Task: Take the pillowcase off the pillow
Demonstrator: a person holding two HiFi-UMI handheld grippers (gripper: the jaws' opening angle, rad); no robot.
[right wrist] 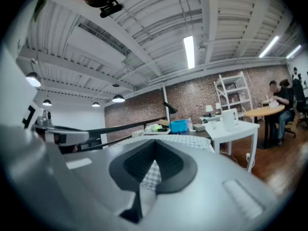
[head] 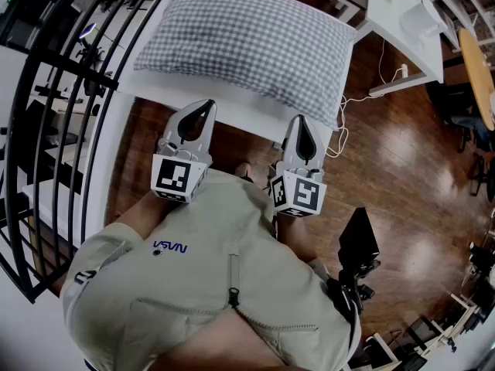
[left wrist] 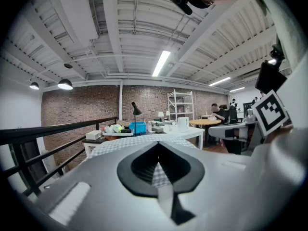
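Observation:
A pillow in a grey-and-white checked pillowcase [head: 247, 41] lies flat on a white table [head: 240, 107] ahead of me. My left gripper [head: 203, 105] is held level just short of the table's near edge, its jaws shut with nothing between them. Beside it, my right gripper [head: 302, 120] is likewise shut and empty, its tip just under the pillow's near right corner. Neither touches the pillowcase. In the left gripper view the checked pillowcase [left wrist: 137, 142] shows beyond the shut left gripper [left wrist: 158, 143]. The right gripper view shows the pillowcase [right wrist: 185, 139] past the shut right gripper [right wrist: 155, 142].
A black railing [head: 54, 130] runs down the left side. A second white table [head: 402, 22] stands at the back right, with a white cable [head: 363, 95] trailing on the wooden floor [head: 410, 176]. A black device on a stand [head: 357, 246] sits at my right. People sit at a round table [right wrist: 264, 111] far off.

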